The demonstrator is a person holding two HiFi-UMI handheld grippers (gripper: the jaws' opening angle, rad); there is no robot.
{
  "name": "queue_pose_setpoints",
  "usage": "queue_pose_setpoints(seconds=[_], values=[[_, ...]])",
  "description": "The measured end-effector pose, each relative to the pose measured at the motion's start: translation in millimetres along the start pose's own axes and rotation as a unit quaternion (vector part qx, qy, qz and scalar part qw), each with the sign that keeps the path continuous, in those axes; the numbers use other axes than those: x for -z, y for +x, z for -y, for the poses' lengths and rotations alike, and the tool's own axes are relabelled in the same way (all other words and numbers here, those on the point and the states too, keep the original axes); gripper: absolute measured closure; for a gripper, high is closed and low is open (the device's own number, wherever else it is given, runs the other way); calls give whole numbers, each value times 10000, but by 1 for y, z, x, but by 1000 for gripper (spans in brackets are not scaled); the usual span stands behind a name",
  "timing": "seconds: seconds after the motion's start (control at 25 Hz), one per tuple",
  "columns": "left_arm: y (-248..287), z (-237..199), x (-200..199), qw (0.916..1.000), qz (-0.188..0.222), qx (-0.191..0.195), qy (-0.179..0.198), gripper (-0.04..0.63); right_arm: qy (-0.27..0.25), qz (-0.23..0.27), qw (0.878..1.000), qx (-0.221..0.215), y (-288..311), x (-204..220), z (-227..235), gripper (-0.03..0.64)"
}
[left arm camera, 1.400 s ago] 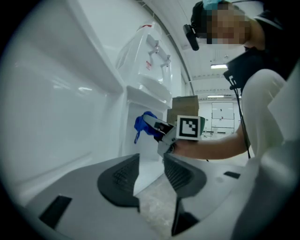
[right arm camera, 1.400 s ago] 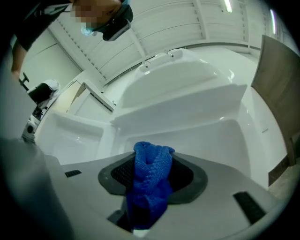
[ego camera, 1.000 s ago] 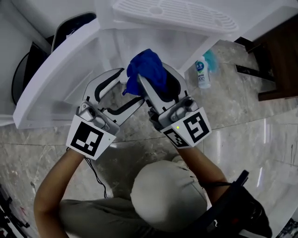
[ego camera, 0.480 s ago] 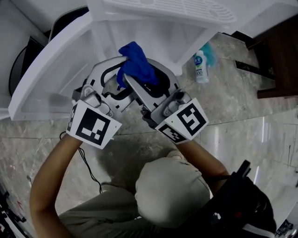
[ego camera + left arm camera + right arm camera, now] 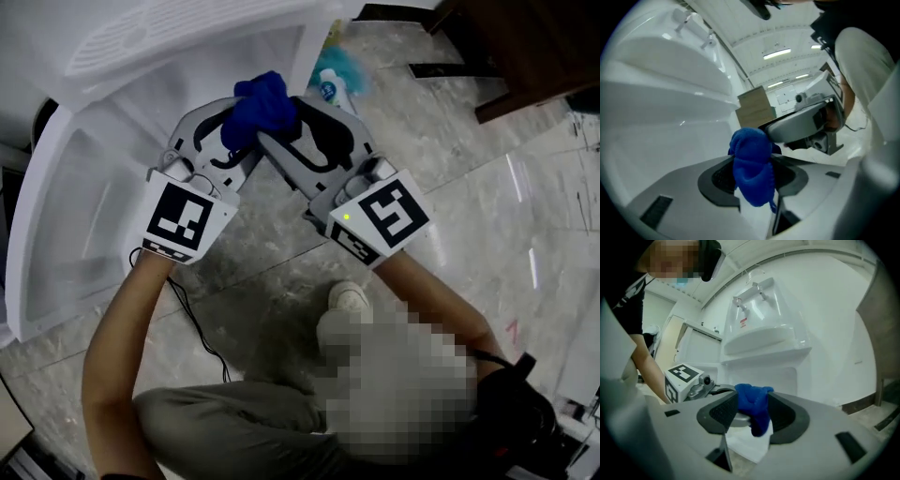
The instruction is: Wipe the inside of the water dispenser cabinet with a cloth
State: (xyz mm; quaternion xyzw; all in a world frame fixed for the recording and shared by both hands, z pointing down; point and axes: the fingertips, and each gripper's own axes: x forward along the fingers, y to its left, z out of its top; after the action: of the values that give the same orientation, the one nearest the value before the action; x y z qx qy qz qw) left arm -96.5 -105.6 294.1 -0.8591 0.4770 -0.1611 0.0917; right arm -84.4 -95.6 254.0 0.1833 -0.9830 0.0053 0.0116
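Note:
A bunched blue cloth (image 5: 262,105) sits where my two grippers meet, in front of the open white water dispenser cabinet (image 5: 141,150). The left gripper (image 5: 232,131) has the cloth (image 5: 752,164) filling the gap between its dark pads, and its jaws are closing on it. My right gripper (image 5: 298,117) comes in from the right; its jaws are opening, with the cloth (image 5: 753,404) still hanging between its pads. In the left gripper view the right gripper (image 5: 806,126) shows just beyond the cloth.
The white cabinet door (image 5: 56,244) stands open at the left. A white grille panel (image 5: 159,33) tops the dispenser. A small spray bottle (image 5: 328,89) stands on the marble floor beside the cabinet. Dark wooden furniture (image 5: 525,47) is at the upper right.
Both grippers have shifted left toward the cabinet with the cloth. The left gripper's jaws have come in around the cloth, which only the right gripper held before.

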Motion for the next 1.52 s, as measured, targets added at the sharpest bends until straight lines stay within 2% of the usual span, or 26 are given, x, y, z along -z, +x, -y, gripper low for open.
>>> queue_pose_setpoints(seconds=[0.12,0.24,0.36,0.48,0.56,0.64,0.72,0.84,0.96,1.12,1.2,1.32,1.4,1.52], values=[[1,-47,16,9959,-14,-587,-684,413,-282,-170,9993,196,-15,-13,18,426],[10,-75,25,9910,-97,-897,-988,417,-508,-507,9974,-78,-30,-20,14,426],[26,-91,22,9880,-55,-1238,-926,417,-560,-654,9957,-344,-43,-24,5,426],[49,-114,5,9822,312,-1761,-580,417,-609,-778,9945,-337,-58,-23,6,428],[62,-125,-2,9770,458,-2036,-440,417,-449,-754,9957,-304,-60,-21,7,433],[77,-134,-1,9725,434,-2241,-462,417,-78,-648,9973,-339,-60,-22,8,436],[88,-141,-1,9676,476,-2422,-534,417,-22,-726,9964,-448,-62,-18,5,439],[94,-153,-4,9556,793,-2743,-721,417,163,-810,9952,-532,-65,-6,1,445],[98,-167,-9,9470,1123,-2891,-833,417,702,-661,9936,-586,-68,-5,4,446],[105,-191,-7,9415,1189,-3048,-803,424,293,-722,9959,-453,-75,-12,15,451],[107,-197,-4,9370,1148,-3217,-727,430,422,-709,9960,-348,-79,-15,22,453],[105,-198,-2,9294,1200,-3394,-815,430,461,-815,9951,-307,-83,-10,28,453],[101,-190,-8,9283,1325,-3352,-916,430,456,-873,9945,-362,-82,-4,25,454],[94,-166,-13,9314,1478,-3189,-949,430,492,-916,9935,-471,-79,1,15,457]])
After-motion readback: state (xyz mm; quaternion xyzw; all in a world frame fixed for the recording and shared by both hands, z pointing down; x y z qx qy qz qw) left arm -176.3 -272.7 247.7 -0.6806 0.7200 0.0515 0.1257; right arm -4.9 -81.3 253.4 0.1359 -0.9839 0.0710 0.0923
